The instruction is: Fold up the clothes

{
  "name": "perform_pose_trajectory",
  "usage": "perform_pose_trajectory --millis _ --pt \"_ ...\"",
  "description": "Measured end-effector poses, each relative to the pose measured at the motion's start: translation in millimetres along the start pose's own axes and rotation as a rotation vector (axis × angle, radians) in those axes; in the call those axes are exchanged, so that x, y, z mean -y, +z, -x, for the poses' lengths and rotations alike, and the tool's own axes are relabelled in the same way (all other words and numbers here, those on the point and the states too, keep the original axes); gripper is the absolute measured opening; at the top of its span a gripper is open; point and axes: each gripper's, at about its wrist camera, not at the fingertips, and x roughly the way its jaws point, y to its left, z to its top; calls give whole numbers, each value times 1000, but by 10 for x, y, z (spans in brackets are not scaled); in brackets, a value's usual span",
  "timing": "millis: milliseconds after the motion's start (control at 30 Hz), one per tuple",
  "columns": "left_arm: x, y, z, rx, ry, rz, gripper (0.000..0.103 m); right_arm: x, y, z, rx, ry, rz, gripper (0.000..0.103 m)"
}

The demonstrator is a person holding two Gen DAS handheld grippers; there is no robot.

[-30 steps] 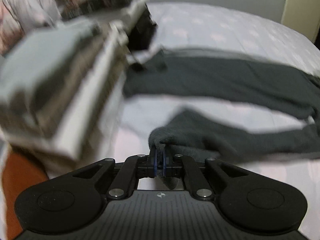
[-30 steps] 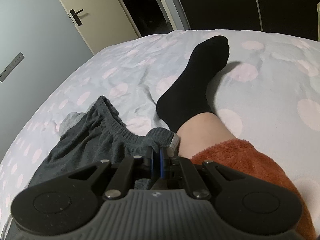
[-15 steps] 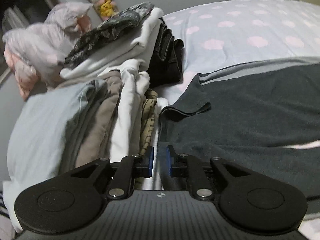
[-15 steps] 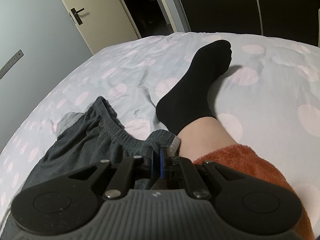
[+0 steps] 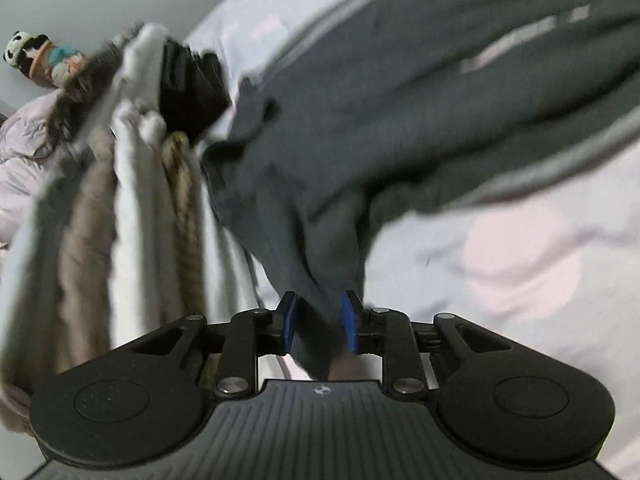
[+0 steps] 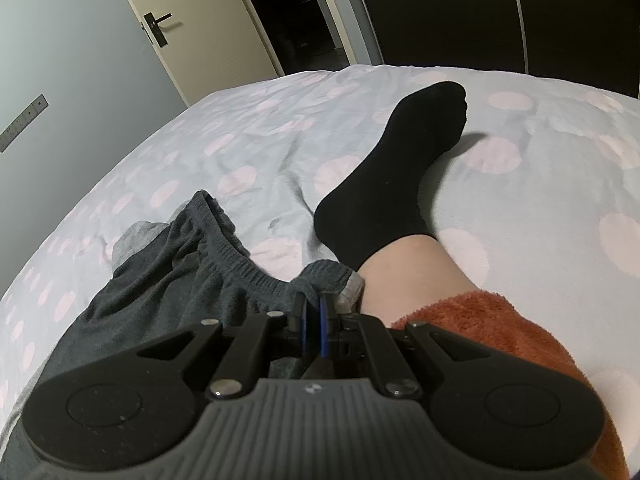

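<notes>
Dark grey sweatpants (image 5: 400, 92) lie spread on the spotted bedsheet (image 5: 520, 264). In the blurred left wrist view my left gripper (image 5: 318, 316) stands open, with a fold of the grey fabric running between its blue pads. In the right wrist view my right gripper (image 6: 313, 312) is shut on the elastic waistband of the sweatpants (image 6: 256, 276), low over the bedsheet (image 6: 248, 140).
A stack of folded clothes (image 5: 132, 184) rises left of the left gripper, with soft toys (image 5: 36, 56) behind. A person's leg in a black sock (image 6: 396, 172) and orange fleece (image 6: 500, 328) lies right of the right gripper. A door (image 6: 192, 28) stands beyond the bed.
My left gripper let go of the trouser leg, opened wider, and swung onto another fold of the sweatpants. The right gripper has held the waistband almost still.
</notes>
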Motion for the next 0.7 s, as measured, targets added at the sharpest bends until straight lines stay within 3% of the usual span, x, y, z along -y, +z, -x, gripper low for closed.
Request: perform_pose_trajectory --millis 67,100,133,300,500,700 --pt "-41 -14 -90 -16 4 30 28 -2 -4 0 1 -2 2 7" --pt "-80 -11 -110 -18 -1 52 11 5 -1 -3 -2 -2 -5 7" --pt "-120 -7 -127 -19 -5 73 5 19 11 -12 -12 0 -17 7" --pt "-421 43 121 31 45 135 5 96 183 14 -69 10 -74 7" --pt "-884 -66 512 62 58 206 5 96 586 396 -46 45 -45 6" --pt "-864 -313 717 56 -7 118 5 189 772 513 -53 -44 36 6"
